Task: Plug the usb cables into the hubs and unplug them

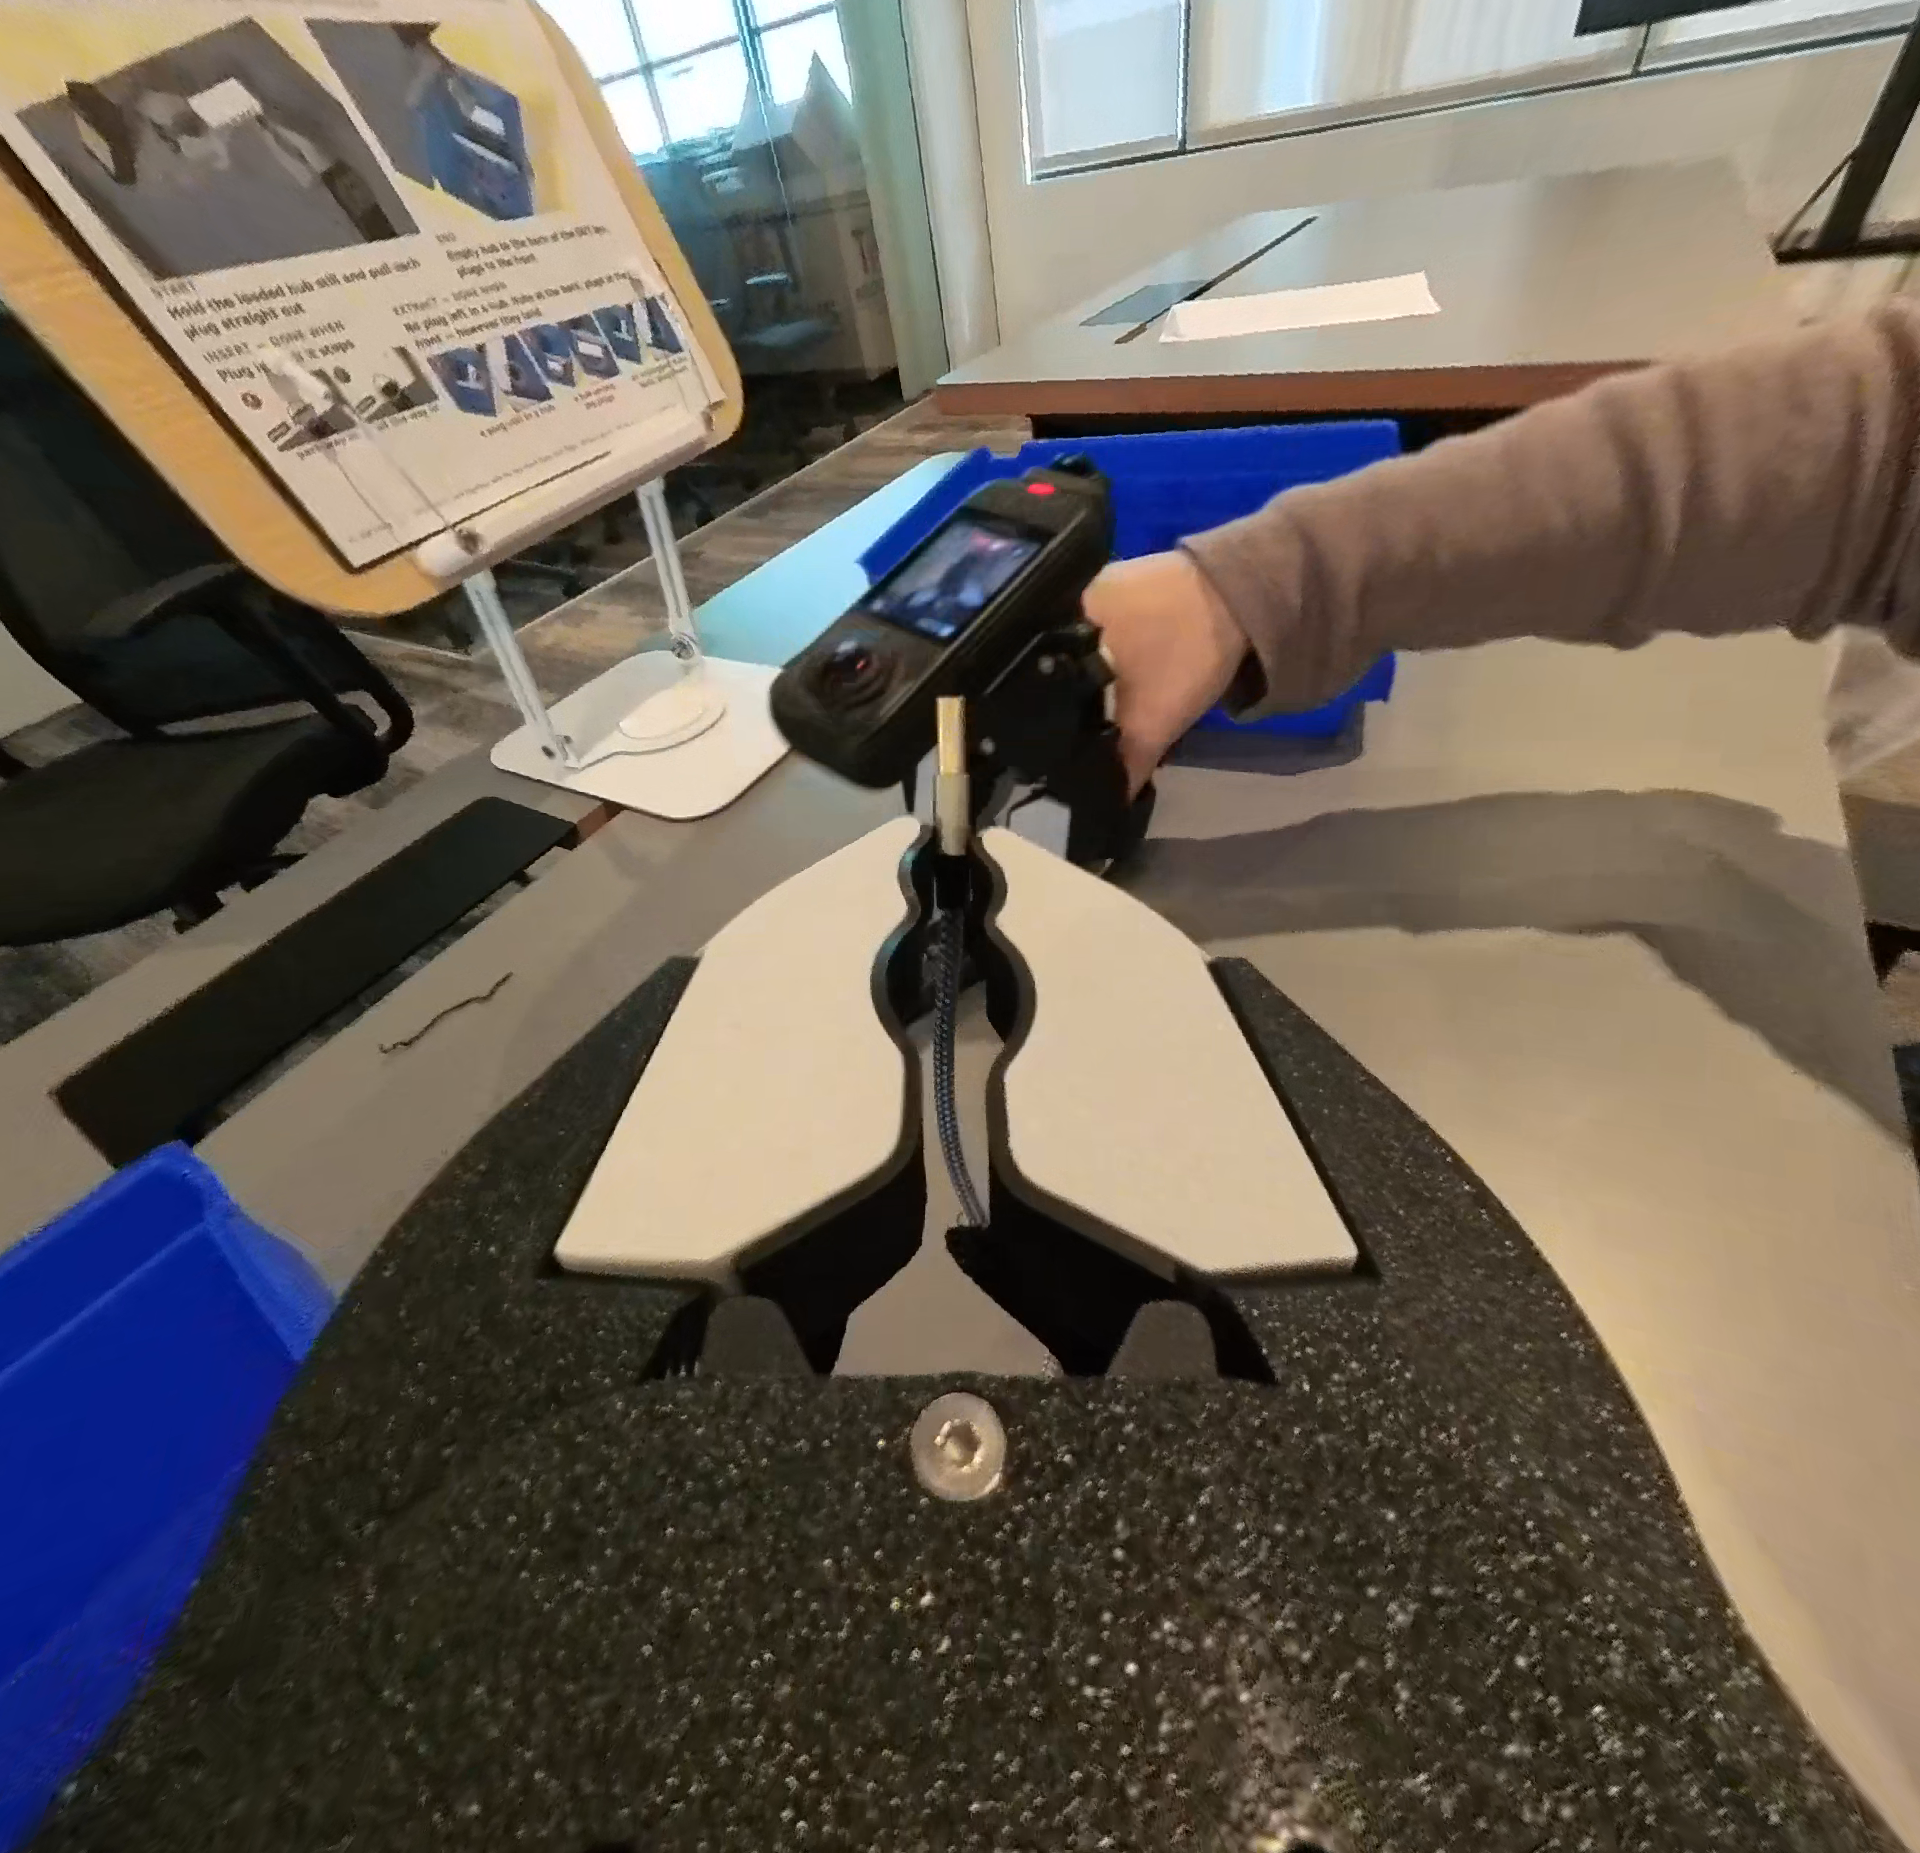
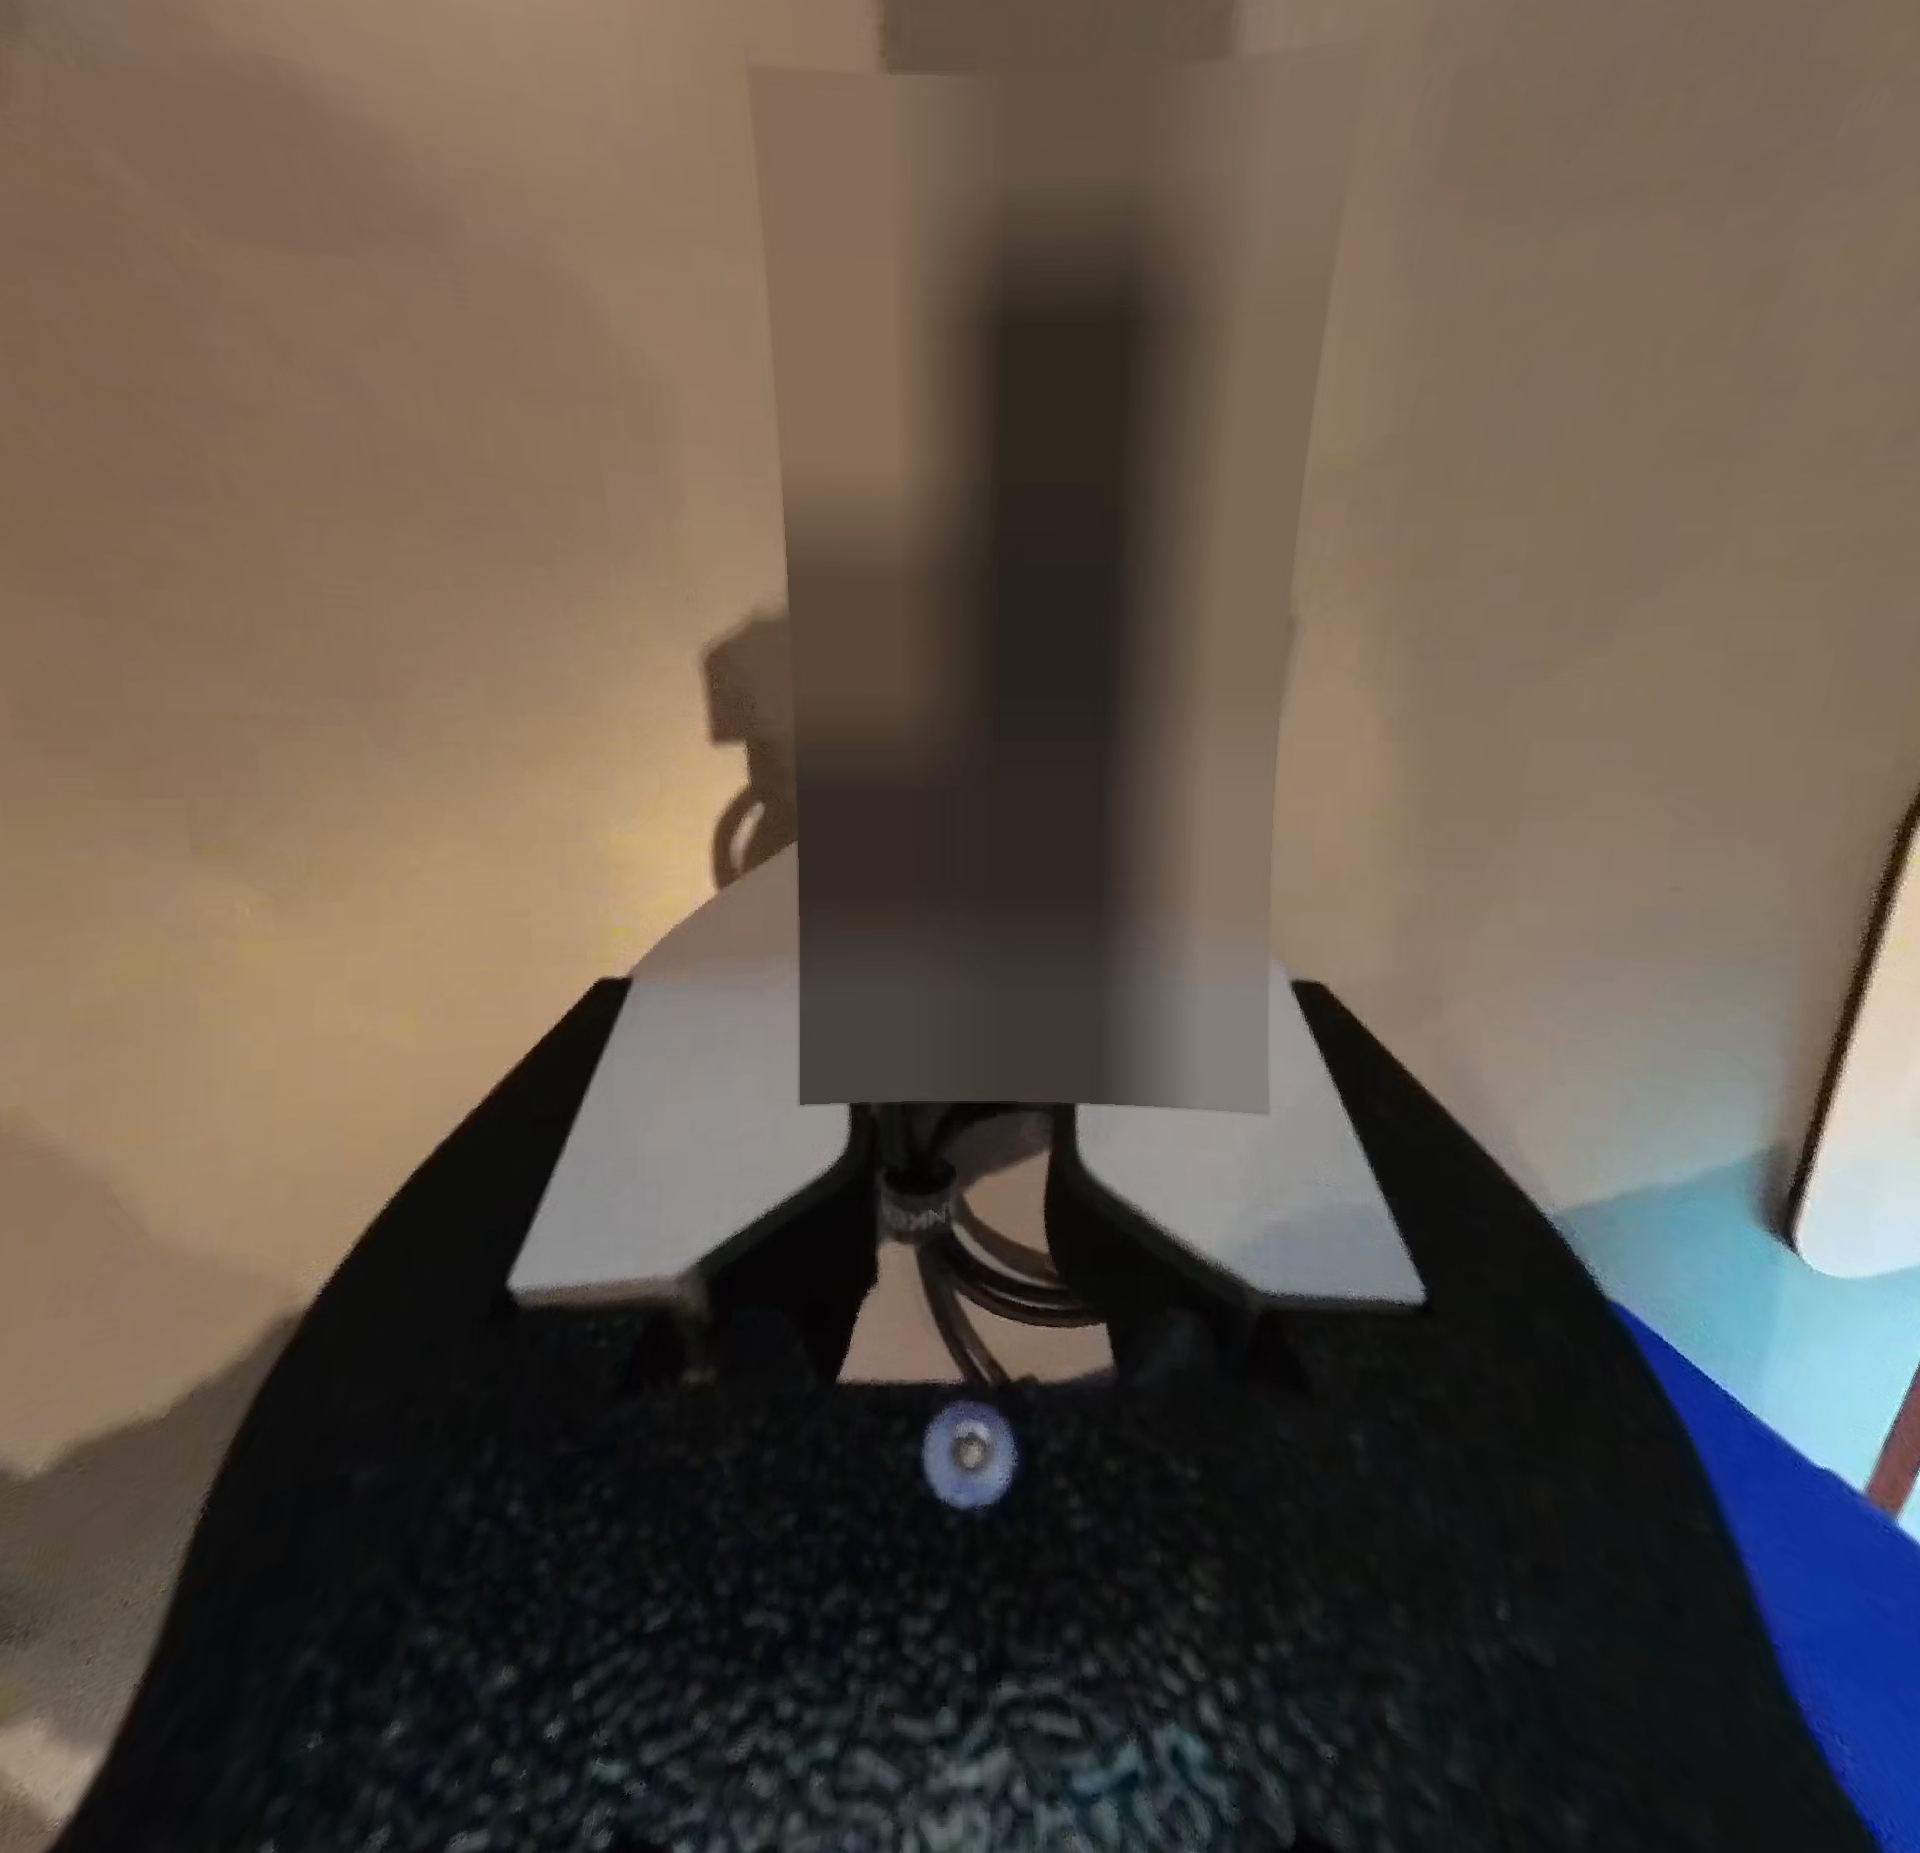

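My left gripper (image 1: 949, 853) is shut on a braided USB cable (image 1: 948, 1065) just behind its plug. The silver plug (image 1: 949, 754) sticks out past the fingertips and points at the other gripper. The right gripper's camera body (image 1: 966, 619) is held by a hand (image 1: 1164, 650) low over the grey table (image 1: 1455, 1024), right behind the plug. In the right wrist view a blurred patch hides the fingertips. Its fingers (image 2: 665, 1128) stand a little apart at the base, with thin black cables (image 2: 966, 1273) between them. No hub shows plainly.
A blue bin (image 1: 1226, 494) stands behind the right gripper, and another (image 1: 125, 1388) sits at the front left. An instruction board on a stand (image 1: 343, 276) is at the back left. A black strip (image 1: 312, 962) lies on the table's left side, and an office chair (image 1: 156, 743) is beyond the edge. One gripper's finger ends stand about 20 centimeters off the other's.
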`<state>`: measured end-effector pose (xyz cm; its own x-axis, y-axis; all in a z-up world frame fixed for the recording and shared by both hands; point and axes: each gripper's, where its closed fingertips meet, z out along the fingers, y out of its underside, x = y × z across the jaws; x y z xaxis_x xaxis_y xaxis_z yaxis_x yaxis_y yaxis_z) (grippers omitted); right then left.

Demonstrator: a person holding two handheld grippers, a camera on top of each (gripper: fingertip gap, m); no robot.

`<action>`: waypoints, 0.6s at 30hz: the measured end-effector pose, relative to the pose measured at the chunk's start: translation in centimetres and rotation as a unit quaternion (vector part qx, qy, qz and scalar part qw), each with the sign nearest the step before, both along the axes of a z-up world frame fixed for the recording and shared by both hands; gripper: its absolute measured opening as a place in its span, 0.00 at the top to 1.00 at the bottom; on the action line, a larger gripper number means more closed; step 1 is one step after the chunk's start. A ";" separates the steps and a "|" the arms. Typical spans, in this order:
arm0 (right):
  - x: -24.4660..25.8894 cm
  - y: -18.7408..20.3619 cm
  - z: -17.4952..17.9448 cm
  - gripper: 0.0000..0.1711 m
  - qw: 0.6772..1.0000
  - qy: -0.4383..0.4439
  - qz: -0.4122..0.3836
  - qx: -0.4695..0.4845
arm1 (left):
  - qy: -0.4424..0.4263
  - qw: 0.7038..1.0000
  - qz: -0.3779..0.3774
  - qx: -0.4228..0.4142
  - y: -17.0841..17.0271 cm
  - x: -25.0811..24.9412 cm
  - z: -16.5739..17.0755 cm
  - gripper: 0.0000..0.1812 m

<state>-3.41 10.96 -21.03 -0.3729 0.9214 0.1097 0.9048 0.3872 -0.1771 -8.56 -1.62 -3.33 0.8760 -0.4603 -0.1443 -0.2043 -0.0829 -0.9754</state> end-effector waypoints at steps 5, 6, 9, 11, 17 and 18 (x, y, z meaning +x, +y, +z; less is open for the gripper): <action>-1.0 -0.6 3.4 0.80 0.989 0.145 -0.023 0.005 | -0.085 0.996 -0.017 -0.021 0.0 -0.6 0.2 0.97; -1.2 -0.8 4.4 0.80 0.984 0.178 -0.028 0.008 | -0.103 0.994 -0.028 -0.017 -0.2 -0.6 0.5 0.97; -1.4 -1.4 8.1 0.80 0.961 0.275 -0.032 0.019 | -0.129 0.990 -0.052 -0.015 -0.6 -0.3 1.0 0.97; -1.4 -2.1 10.7 0.80 0.942 0.333 -0.028 0.028 | -0.137 0.988 -0.062 -0.016 -0.7 0.0 1.1 0.97; -0.9 -3.6 16.6 0.80 0.903 0.426 -0.012 0.063 | -0.158 0.984 -0.055 -0.062 -0.3 0.4 0.3 0.97; -0.8 -3.8 17.4 0.80 0.898 0.436 -0.012 0.061 | -0.160 0.983 -0.059 -0.064 -0.3 0.7 0.3 0.97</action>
